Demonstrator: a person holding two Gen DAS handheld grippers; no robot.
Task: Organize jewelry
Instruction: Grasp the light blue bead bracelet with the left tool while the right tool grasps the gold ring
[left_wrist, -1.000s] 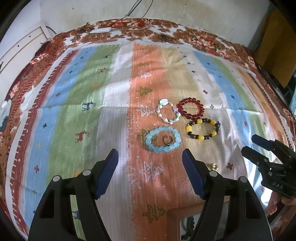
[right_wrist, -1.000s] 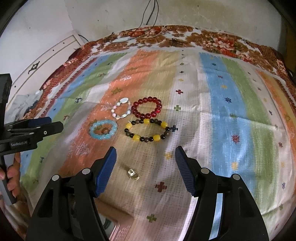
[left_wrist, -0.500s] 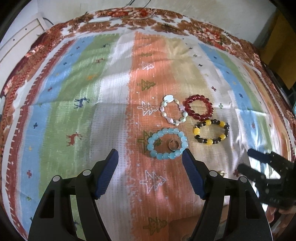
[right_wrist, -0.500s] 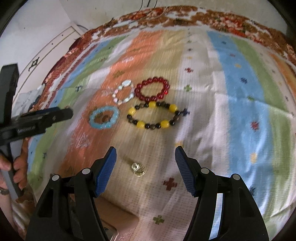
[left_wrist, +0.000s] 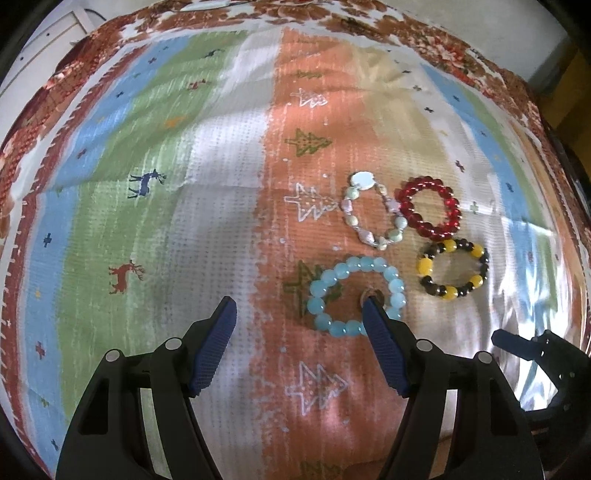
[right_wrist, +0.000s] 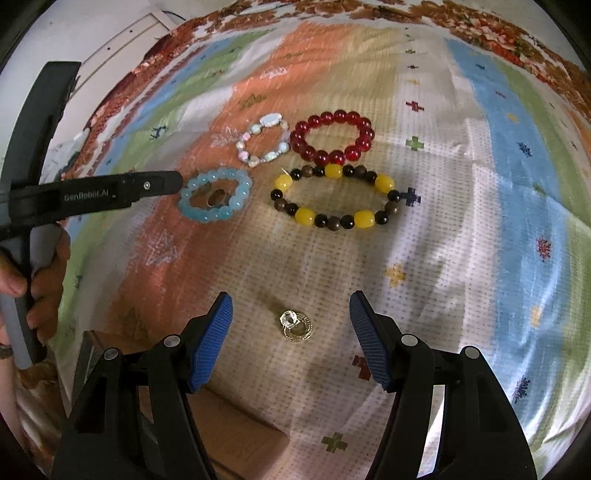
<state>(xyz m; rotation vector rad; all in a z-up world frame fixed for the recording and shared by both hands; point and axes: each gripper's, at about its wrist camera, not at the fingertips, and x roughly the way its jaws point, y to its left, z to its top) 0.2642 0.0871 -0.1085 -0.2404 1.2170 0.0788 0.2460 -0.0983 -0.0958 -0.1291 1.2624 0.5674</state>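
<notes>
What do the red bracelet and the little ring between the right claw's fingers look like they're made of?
Red bracelet: glossy, translucent round beads with bright highlights, likely glass or clear plastic; the pictures can't settle which.

Ring: thin gold-toned band, apparently metal, with a clear faceted stone that glints, possibly crystal or glass. It lies loose on the woven cloth, between the open fingers of the right claw.

Lay spread flat: a striped cloth (left_wrist: 221, 206) printed with deer and trees. Stood behind it, a white wall (right_wrist: 110, 22).
</notes>
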